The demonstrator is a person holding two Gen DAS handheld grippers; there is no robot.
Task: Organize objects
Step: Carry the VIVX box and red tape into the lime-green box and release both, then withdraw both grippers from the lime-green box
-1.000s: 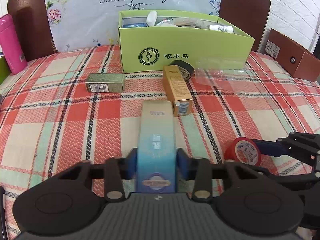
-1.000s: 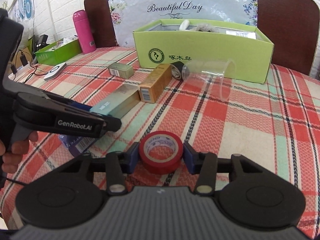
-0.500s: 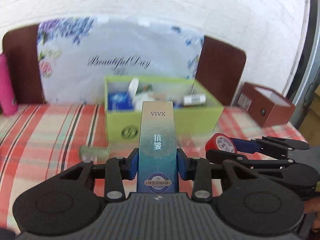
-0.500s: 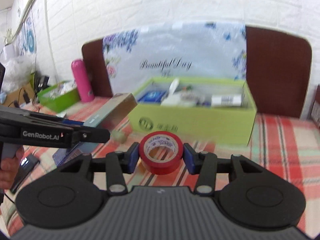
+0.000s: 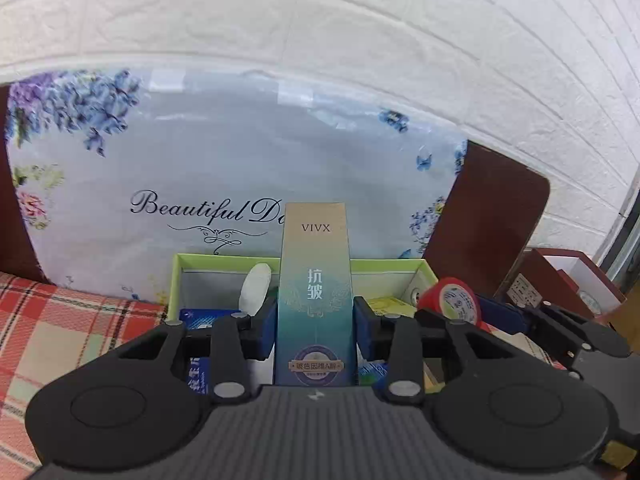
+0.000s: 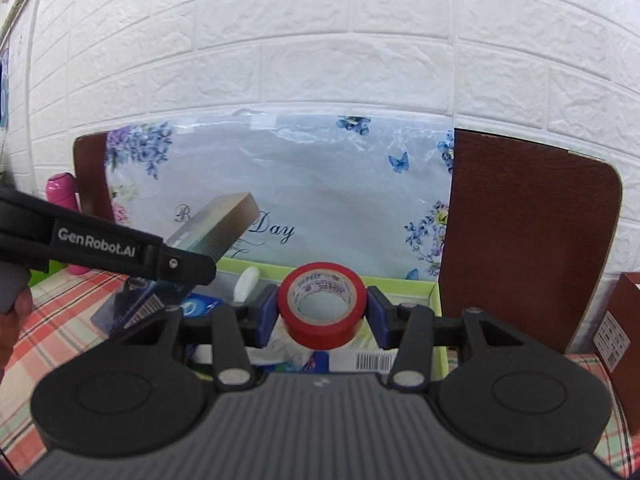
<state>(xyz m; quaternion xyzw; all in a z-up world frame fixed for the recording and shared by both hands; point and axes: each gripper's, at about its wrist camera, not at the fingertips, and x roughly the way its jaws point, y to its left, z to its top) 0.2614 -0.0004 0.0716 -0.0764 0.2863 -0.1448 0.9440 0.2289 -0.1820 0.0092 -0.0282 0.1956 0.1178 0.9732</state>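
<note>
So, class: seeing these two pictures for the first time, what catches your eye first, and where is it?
A tall blue-green VIVX box, upright in the left tongs, fills the centre. Beside it a red tape roll sits in the right tongs. Both hang over the open green box, before a flowery "Beautiful Day" sheet.

Bright, even light; sharp centres, strong fisheye bending and dark vignetted corners at the edges.
</note>
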